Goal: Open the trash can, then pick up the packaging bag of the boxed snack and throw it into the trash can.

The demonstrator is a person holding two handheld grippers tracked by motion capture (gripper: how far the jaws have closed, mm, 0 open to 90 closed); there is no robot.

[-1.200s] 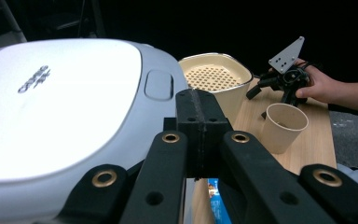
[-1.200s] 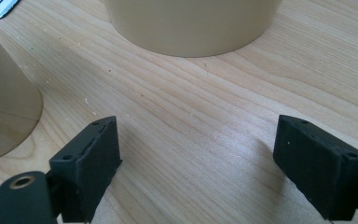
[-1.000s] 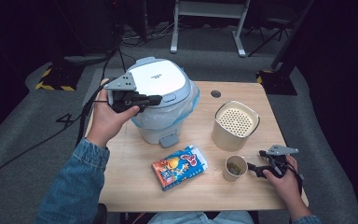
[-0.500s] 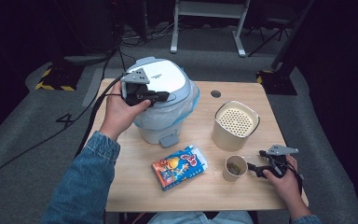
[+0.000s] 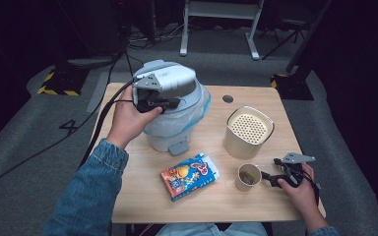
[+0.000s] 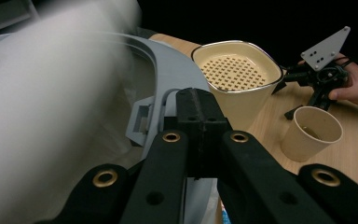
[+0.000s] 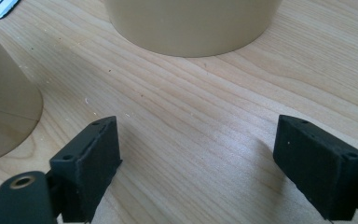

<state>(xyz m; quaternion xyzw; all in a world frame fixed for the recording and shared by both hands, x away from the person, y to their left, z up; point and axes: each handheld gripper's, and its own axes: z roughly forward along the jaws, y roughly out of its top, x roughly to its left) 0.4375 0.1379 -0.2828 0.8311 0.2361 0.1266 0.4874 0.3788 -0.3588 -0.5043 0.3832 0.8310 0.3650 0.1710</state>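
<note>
Jaws closed at bin (image 5: 170, 110) rim

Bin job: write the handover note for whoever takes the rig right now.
Left gripper: jaws shut, at the bin lid, gripping nothing I can see.
Right gripper: open, empty, low over the table beside the paper cup.
Also on the table: perforated beige container, snack pack.
Done: the bin has its bag in; the lid is blurred in the left gripper view.
Left: probably the cup and pack go in the bin.
</note>
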